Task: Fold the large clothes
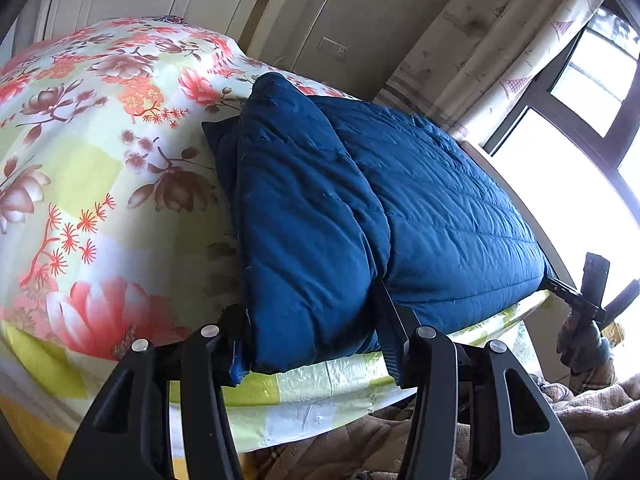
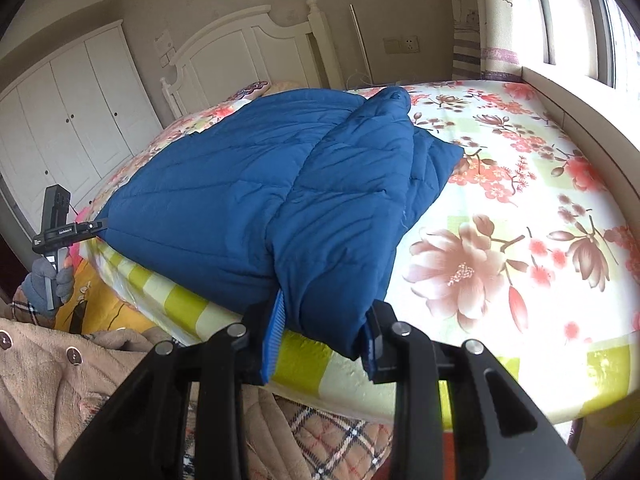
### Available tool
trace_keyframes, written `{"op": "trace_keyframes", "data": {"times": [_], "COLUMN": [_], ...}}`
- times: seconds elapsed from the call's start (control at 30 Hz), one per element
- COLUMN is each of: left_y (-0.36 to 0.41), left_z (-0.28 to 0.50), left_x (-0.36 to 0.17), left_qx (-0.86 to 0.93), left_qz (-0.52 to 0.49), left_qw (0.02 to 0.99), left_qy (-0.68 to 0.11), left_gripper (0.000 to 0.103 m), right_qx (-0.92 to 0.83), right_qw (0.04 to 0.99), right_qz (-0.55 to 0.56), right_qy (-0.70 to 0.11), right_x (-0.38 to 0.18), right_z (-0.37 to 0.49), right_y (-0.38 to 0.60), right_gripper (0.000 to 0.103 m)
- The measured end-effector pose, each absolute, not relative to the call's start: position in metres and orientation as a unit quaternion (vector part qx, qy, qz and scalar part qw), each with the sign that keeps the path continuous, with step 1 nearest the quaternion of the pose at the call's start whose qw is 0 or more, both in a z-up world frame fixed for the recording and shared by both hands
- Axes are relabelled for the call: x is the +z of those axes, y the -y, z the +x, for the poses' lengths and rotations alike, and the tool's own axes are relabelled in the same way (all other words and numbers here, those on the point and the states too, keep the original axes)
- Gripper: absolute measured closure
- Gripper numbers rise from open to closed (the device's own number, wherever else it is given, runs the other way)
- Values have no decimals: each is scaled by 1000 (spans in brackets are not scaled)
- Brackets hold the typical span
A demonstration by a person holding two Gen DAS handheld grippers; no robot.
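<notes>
Pinching the blue quilted jacket (image 2: 256,200) at its near hem on the floral bed (image 2: 520,208): left gripper (image 1: 316,344) and right gripper (image 2: 320,340) both clamp bunched padding. Soft, puffy, light, slippery; I'd grip thick hem folds.

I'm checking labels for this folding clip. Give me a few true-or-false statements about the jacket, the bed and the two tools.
1. The blue jacket lies on a bed with a flowered sheet. True.
2. The left tool hangs clear above the jacket. False: its fingers are closed on a folded bulge at the jacket's near edge.
3. The right tool grips the jacket's near edge. True.
4. The jacket has fallen to the floor. False: it rests on the bed, near its front edge.
5. The sleeves are spread out flat to both sides. False: a padded part is folded over the jacket's body.
</notes>
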State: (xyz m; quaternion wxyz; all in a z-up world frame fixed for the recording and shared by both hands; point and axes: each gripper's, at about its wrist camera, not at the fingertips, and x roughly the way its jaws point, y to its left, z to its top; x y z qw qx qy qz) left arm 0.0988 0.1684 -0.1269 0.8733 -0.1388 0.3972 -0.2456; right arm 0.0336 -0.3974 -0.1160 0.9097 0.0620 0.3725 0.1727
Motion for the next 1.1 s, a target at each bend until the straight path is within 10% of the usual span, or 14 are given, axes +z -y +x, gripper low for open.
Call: {"op": "trace_keyframes", "data": {"times": [0.2,0.43,0.63,0.93,1.1], "left_y": [-218,-205,-117,-44,-32], "left_z": [82,137,243,326,352], "left_x": [-99,-11,-29,-73,-115], "left_qx": [-162,-117,-109,-54,-49], "left_qz": [-170,-131,-79,-2,2], "left_qw": [911,947,918,905,882], "left_qy": [-340,-270,-373,-423,-468], "left_gripper": [8,8,8,8,4], "right_qx": [132,118,182,88,119], "right_qw": [922,959,948,895,895], "right_qz": [57,-10,-53,-186,-13], "right_qy": [-359,-258,-254,-395,-429], "right_x": [-85,7,31,-77,-111], "right_z": [25,101,209,316,324], "right_y": [414,375,258,226,299], "right_gripper": [32,27,32,32,34]}}
